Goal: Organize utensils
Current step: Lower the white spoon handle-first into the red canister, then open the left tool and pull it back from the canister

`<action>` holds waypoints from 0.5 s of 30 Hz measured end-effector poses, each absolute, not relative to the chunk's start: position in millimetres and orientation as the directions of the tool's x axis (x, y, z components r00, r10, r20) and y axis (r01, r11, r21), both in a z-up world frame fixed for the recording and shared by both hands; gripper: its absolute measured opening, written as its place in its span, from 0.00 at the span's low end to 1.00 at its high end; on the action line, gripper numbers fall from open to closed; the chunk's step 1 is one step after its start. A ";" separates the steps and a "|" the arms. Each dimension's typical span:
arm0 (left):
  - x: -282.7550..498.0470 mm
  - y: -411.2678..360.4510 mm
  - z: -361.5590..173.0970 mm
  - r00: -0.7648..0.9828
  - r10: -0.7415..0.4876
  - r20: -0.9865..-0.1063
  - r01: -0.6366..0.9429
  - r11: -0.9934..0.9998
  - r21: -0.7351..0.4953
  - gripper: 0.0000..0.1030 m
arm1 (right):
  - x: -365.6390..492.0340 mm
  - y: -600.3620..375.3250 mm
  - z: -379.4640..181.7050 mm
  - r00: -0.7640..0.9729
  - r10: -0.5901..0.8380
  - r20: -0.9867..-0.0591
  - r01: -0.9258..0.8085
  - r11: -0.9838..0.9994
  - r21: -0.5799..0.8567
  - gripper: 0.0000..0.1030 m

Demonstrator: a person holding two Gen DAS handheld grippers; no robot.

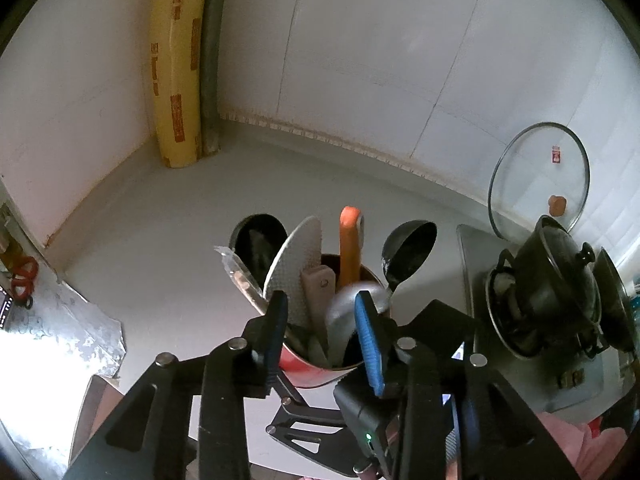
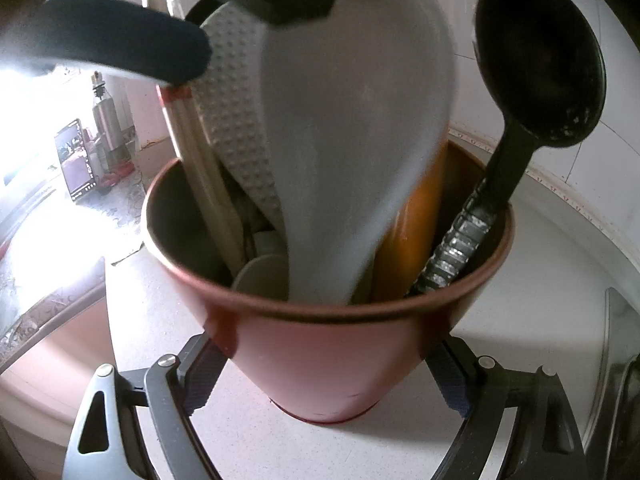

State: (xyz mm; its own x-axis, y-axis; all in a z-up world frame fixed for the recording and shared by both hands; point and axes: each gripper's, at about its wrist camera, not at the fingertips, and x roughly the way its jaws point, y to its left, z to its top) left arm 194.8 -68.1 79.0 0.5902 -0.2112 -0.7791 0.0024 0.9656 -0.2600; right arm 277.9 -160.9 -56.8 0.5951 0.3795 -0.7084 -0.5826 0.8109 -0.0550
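Observation:
A red utensil holder (image 1: 308, 372) (image 2: 320, 360) stands on the white counter. My right gripper (image 2: 326, 364) is shut on it, one pad pressed against each side of the cup. In it stand a black ladle (image 1: 408, 248) (image 2: 536, 60), an orange handle (image 1: 350, 248) (image 2: 416, 232), a white dotted paddle (image 1: 296, 256) (image 2: 236, 120), a black spoon (image 1: 260, 244) and wrapped chopsticks (image 2: 192, 148). A grey spatula (image 1: 344, 316) (image 2: 352, 140), blurred, sits in the cup between the blue pads of my left gripper (image 1: 320, 300). That gripper is open above the rim, its pads clear of the spatula.
A glass lid (image 1: 540, 176) leans on the tiled wall at the right, above a black pot (image 1: 560, 280) on the stove. A yellow roll (image 1: 178, 64) stands in the far corner. Red scissors (image 1: 24, 276) and foil (image 1: 68, 328) lie at the left.

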 end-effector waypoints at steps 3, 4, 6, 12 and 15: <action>191.0 -66.2 88.6 0.609 -0.209 -0.765 0.008 0.966 -0.257 0.37 | 277.2 -160.0 -57.1 0.596 0.379 -0.708 -0.583 0.811 -0.056 0.88; 190.1 -65.4 91.4 0.615 -0.208 -0.760 0.009 0.966 -0.257 0.38 | 277.1 -161.0 -56.2 0.595 0.380 -0.708 -0.582 0.811 -0.055 0.88; 187.8 -63.2 97.3 0.629 -0.203 -0.750 0.011 0.967 -0.253 0.41 | 276.6 -161.3 -55.3 0.596 0.379 -0.708 -0.582 0.811 -0.055 0.88; 181.8 -53.9 111.6 0.664 -0.173 -0.727 -0.002 0.972 -0.233 0.54 | 276.4 -161.5 -55.3 0.596 0.380 -0.708 -0.582 0.811 -0.055 0.88; 180.1 -48.0 113.8 0.669 -0.168 -0.724 -0.009 0.972 -0.234 0.67 | 276.8 -163.1 -55.0 0.595 0.381 -0.708 -0.582 0.811 -0.053 0.88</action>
State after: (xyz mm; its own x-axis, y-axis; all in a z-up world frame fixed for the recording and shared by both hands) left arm 180.1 -48.0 113.8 0.6694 -0.1678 -0.7237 -0.0095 0.9721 -0.2342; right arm 276.8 -163.1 -55.0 0.5953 0.3805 -0.7077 -0.5822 0.8113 -0.0535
